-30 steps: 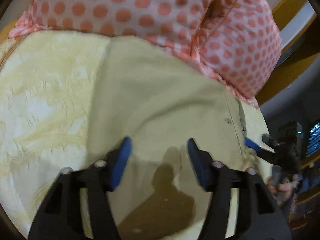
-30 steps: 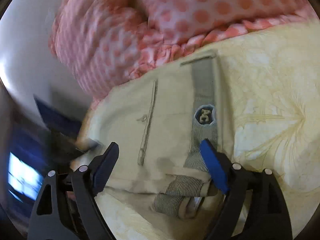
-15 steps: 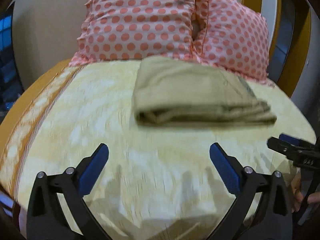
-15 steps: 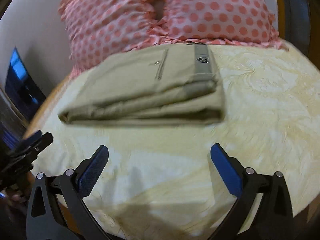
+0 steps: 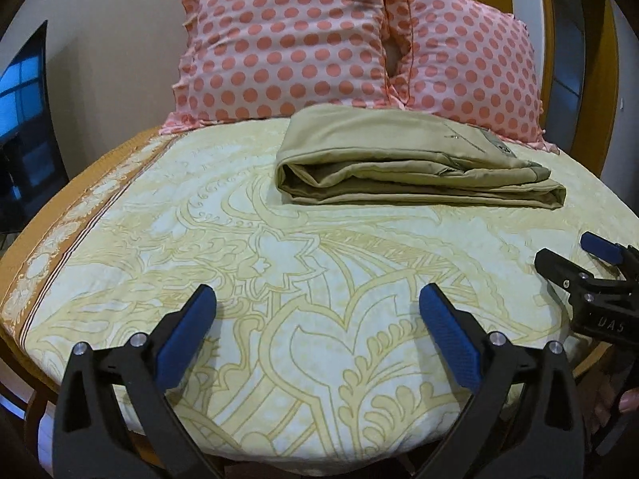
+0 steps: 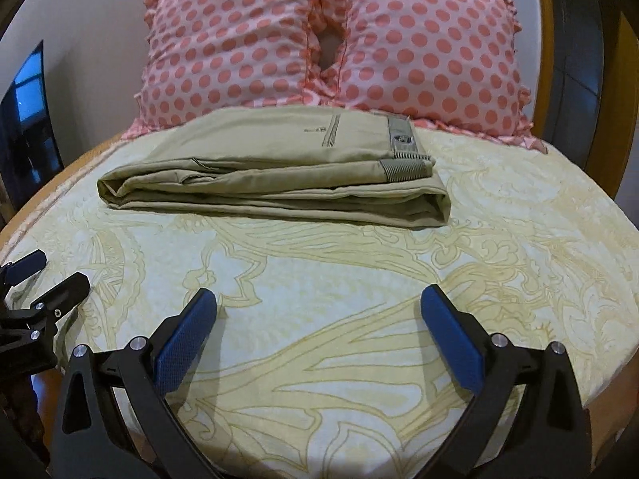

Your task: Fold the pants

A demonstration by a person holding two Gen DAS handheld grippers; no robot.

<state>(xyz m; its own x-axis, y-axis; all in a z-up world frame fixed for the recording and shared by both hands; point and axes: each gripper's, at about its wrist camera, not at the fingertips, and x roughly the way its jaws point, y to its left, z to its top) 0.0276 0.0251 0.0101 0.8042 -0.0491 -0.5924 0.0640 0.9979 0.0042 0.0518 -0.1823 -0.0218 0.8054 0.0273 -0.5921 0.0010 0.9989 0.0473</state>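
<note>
I have both tools held low over the near end of the bed with the yellow-patterned cream bedspread, and I read that as standing clear of finished work. The khaki cotton pants lie in a flat rectangular bundle of several stacked layers at the far end of the bedspread, their back edge just against the two pink pillows with coral polka dots. The grey striped waistband with its small badge sits on top at the bundle's right end, so the fold looks complete to me.

My left gripper has its blue-padded fingers spread wide with only bedspread between them. My right gripper is likewise spread wide and carries nothing. Measured from the pants, both tools sit well apart on the near side, with a bare stretch of bedspread between, the left one off the bundle's left half and the right one off its right half.
</note>
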